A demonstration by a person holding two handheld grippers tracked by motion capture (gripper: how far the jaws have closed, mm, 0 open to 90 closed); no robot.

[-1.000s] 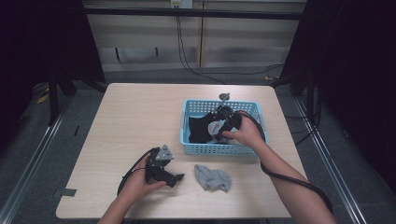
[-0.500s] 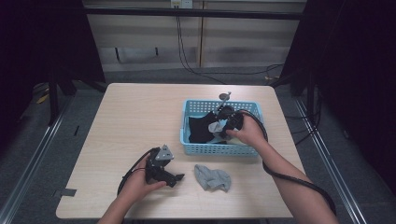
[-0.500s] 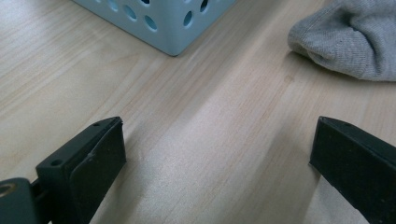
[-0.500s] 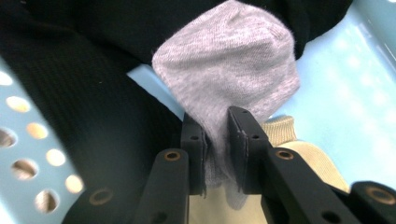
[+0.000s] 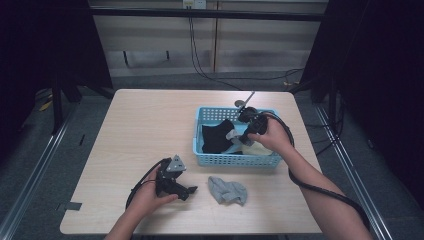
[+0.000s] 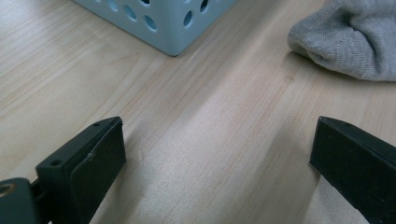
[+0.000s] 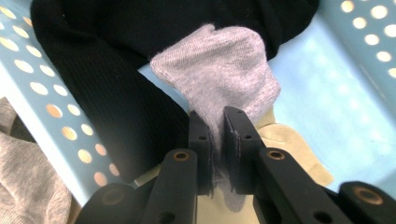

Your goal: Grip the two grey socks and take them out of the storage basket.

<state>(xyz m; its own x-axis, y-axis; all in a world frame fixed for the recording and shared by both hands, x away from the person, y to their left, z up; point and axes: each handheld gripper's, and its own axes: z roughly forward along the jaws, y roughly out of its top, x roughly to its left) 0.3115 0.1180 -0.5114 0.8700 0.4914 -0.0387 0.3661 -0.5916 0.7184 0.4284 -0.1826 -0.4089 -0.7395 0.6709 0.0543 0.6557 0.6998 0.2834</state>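
— 2 grippers on the table, so start from the left: what is that one doing?

— Left gripper [image 5: 186, 190] lies low on the wooden table [image 5: 135, 125] near its front edge, jaws spread wide with bare wood between them. In the left gripper view [image 6: 217, 149] a corner of the blue basket [image 6: 163, 23] stands ahead and a crumpled grey sock [image 6: 350, 39] lies to the right. It sits where it did 1 second ago.

— And that loose grey sock [image 5: 227, 190]?

— It lies on the table just right of the left gripper, in front of the basket [image 5: 235, 160], unmoved.

— What about the right side?

— Right gripper [image 5: 239, 136] is over the basket, jaws pressed together on a light grey sock [image 7: 219, 70]. They have just been closing, with the cloth between them.

— How does that sock look?

— Soft knit, pale grey, a little fuzzy. In the right gripper view [image 7: 218, 154] its long axis runs straight away from the jaws, the rounded end pointing ahead and draped over a black garment [image 7: 102, 93]; a short tail hangs below the pads. A cream sock [image 7: 289, 149] lies beneath it on the basket floor.

— Anything different from before?

— The right hand [image 5: 267, 137] sits a touch higher in the basket than 1 second ago, and the grey sock [image 5: 233, 135] shows lifted beside the black cloth [image 5: 217, 137].
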